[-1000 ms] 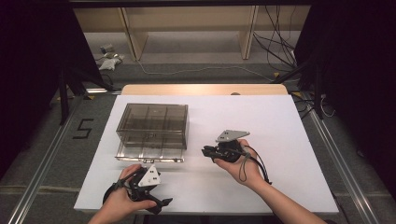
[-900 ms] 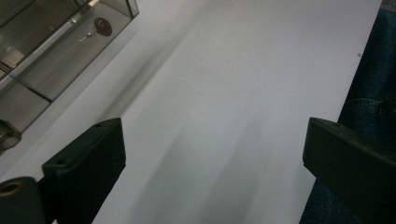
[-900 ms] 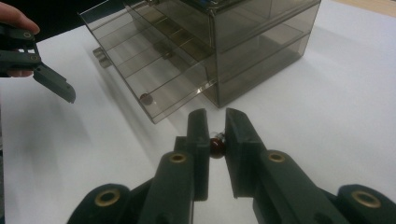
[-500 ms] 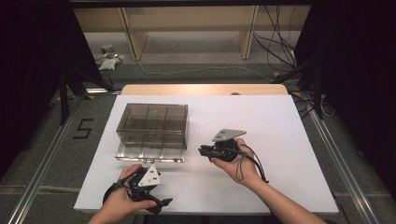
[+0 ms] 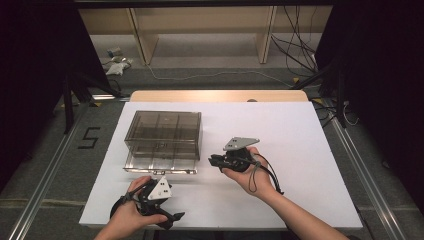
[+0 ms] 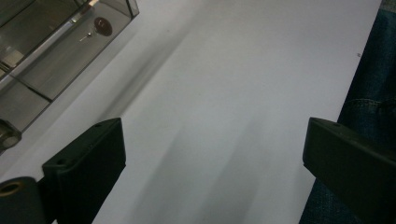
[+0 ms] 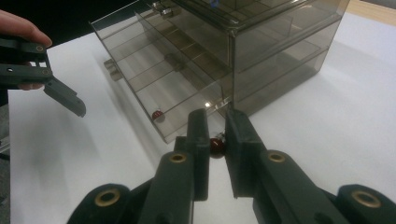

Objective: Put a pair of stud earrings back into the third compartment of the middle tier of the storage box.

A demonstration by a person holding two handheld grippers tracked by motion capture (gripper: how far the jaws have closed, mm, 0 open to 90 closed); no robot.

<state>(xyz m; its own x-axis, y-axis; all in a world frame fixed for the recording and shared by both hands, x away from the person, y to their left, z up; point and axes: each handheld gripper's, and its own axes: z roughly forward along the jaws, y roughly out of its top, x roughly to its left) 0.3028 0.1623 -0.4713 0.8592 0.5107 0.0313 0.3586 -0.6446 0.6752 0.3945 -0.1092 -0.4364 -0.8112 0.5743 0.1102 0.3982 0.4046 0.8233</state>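
Right gripper (image 7: 217,140) clenched on a small red bead (image 7: 216,144), just off the smoked plastic drawer box (image 5: 165,135).

Left gripper (image 6: 212,154) released, jaws wide over bare white counter (image 5: 300,130); second red bead (image 7: 158,115) lying in the pulled-out bottom drawer (image 7: 154,88).

The table (image 5: 300,150) is plain white, with a pale wood strip (image 5: 220,95) along its twelve o'clock edge. The drawer box (image 5: 164,135) is smoky grey-brown clear plastic crossed by a grid of dividers. A small dark red bead (image 7: 215,145) sits between the black jaws of the right gripper (image 7: 217,140), and a second dark red bead (image 7: 157,115) lies in the open drawer. The left gripper (image 5: 172,218) is black with a light grey three-cornered plate. The floor (image 5: 60,165) is grey and bears a black "5" at nine o'clock.
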